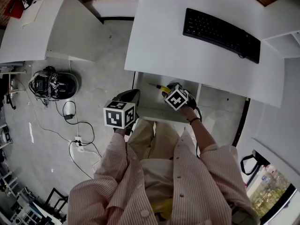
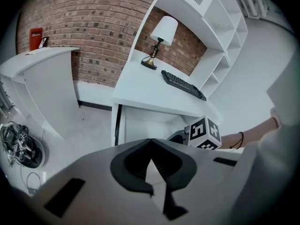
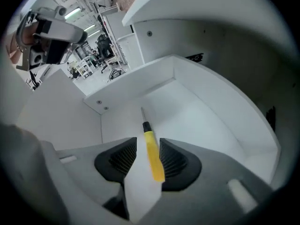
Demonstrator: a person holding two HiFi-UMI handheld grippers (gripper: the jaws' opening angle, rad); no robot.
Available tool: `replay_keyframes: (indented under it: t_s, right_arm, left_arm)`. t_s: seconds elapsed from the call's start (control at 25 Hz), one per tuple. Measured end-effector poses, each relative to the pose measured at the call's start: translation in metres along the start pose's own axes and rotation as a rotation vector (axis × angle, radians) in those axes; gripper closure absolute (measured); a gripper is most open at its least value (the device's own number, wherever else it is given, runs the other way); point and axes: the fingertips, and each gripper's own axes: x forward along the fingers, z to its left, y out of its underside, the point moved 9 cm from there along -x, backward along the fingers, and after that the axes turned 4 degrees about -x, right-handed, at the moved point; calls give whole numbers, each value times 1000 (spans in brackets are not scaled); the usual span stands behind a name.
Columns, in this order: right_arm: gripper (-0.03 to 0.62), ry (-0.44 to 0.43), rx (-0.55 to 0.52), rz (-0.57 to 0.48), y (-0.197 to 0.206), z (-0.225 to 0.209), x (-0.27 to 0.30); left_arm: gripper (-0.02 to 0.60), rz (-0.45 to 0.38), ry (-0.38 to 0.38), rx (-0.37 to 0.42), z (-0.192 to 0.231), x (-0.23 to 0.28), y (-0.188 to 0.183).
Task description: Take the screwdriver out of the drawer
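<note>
Right gripper: the jaws stand partly apart inside the open drawer, one on either side of the yellow handle of the screwdriver. The handle sits close against one ribbed pad. A strip of white drawer floor shows between the handle and the other pad. The grip is therefore not closed on both sides. The dark collar and thin metal shaft point away from the camera, toward the drawer's far corner.

In the head view, the right gripper is over the drawer, which is pulled out beneath the white desk. The screwdriver projects from the gripper's front, within the drawer's outline. Whether it rests on the drawer floor or is lifted off it cannot be told.

Left gripper: the jaw tips meet, with nothing between them. Only a small triangular opening shows behind the tips. In the head view, the left gripper is beside the drawer's left edge, near the right gripper but apart from it. Its own view looks across at the desk.

Surroundings: a black keyboard lies on the desk top, well clear of the drawer. A lamp with a white shade and brass base stands at the back of the desk, against a brick wall. Loose cables lie on the grey floor to the person's left.
</note>
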Motion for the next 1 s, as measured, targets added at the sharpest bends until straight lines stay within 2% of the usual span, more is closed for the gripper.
replay_keyframes:
  t_s: [0.56,0.72,1.0]
  right_arm:
    - [464,36,-41,70,7,-4,40]
    - [506,64,-134,100,9,-2,42]
    - [510,57,-206,138,8,2,41]
  left_arm:
    - [581,37,5,-54,7,12,12]
    - [581,34,4,-50,5,13,12]
    - [581,30,-2,-44,3,13,12]
